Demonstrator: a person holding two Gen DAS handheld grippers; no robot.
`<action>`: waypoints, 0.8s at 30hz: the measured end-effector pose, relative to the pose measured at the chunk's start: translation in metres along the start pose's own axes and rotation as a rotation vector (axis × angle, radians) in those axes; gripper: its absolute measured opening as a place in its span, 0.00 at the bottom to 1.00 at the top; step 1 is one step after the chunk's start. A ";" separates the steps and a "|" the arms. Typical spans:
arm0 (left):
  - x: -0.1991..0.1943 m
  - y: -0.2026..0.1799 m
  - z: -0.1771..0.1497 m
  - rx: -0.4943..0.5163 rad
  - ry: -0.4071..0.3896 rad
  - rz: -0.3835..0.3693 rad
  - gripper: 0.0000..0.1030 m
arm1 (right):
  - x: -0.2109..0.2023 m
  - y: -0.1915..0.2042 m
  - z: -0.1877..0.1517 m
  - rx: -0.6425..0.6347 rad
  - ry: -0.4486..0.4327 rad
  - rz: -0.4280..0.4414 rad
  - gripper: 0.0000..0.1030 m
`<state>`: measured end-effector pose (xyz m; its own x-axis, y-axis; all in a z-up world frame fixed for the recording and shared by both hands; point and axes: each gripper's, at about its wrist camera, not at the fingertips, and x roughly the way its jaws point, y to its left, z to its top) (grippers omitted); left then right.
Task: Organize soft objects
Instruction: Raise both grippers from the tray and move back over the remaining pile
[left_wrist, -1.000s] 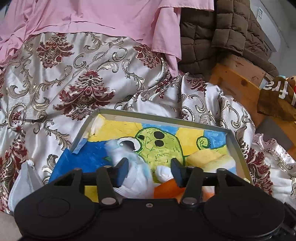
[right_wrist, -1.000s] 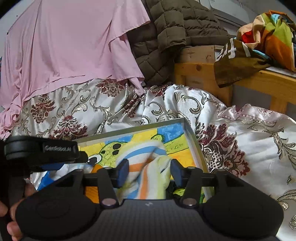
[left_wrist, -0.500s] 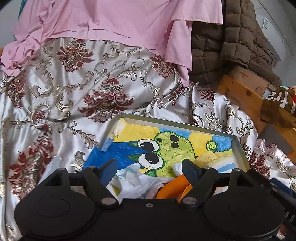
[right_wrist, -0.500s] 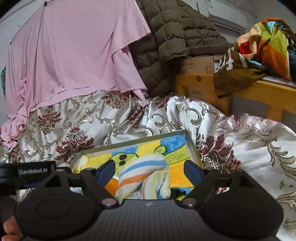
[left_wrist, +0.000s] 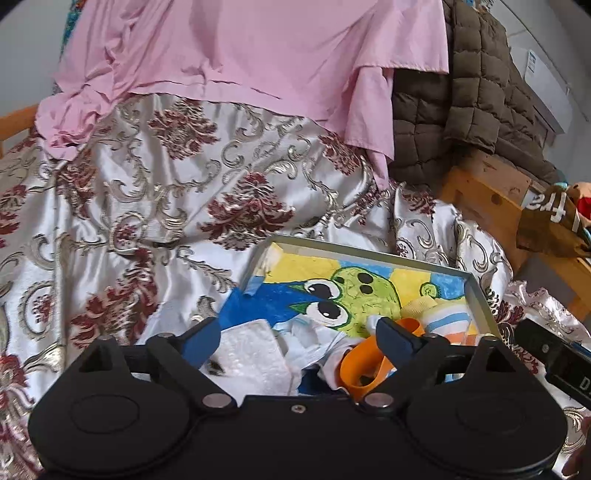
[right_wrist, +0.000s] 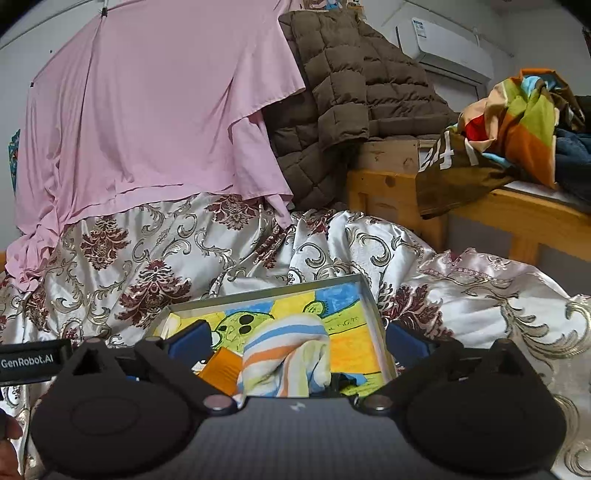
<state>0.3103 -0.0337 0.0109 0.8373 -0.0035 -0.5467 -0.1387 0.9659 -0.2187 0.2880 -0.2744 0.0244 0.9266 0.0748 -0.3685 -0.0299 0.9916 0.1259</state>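
Note:
A shallow grey tray (left_wrist: 369, 248) with a cartoon frog picture inside lies on the patterned bedspread; it also shows in the right wrist view (right_wrist: 365, 295). In it lie a white cloth (left_wrist: 255, 358), an orange piece (left_wrist: 364, 365) and a striped sock (left_wrist: 443, 319), also seen in the right wrist view (right_wrist: 288, 354). My left gripper (left_wrist: 299, 338) is open and empty above the tray's near end. My right gripper (right_wrist: 297, 343) is open, its jaws wide on either side of the striped sock without touching it.
A pink sheet (left_wrist: 240, 55) and a brown quilted jacket (right_wrist: 354, 92) hang at the back. A wooden bed frame (right_wrist: 480, 206) with a pile of colourful clothes (right_wrist: 517, 118) stands at the right. The satin bedspread (left_wrist: 147, 206) surrounds the tray.
Both grippers opened and pulled back and up. The left let go of the white cloth, the right let go of the striped sock; both items now lie in the tray.

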 end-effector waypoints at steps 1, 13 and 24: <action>-0.005 0.002 -0.001 -0.006 -0.005 0.000 0.90 | -0.004 0.001 -0.001 -0.005 -0.003 -0.002 1.00; -0.073 0.011 -0.019 0.022 -0.116 -0.011 0.99 | -0.061 0.021 -0.006 -0.066 -0.060 -0.020 1.00; -0.126 0.027 -0.038 0.080 -0.184 0.002 0.99 | -0.100 0.041 -0.020 -0.124 -0.073 -0.007 1.00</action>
<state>0.1805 -0.0170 0.0433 0.9207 0.0391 -0.3882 -0.1043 0.9834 -0.1482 0.1861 -0.2391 0.0478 0.9516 0.0644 -0.3004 -0.0654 0.9978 0.0069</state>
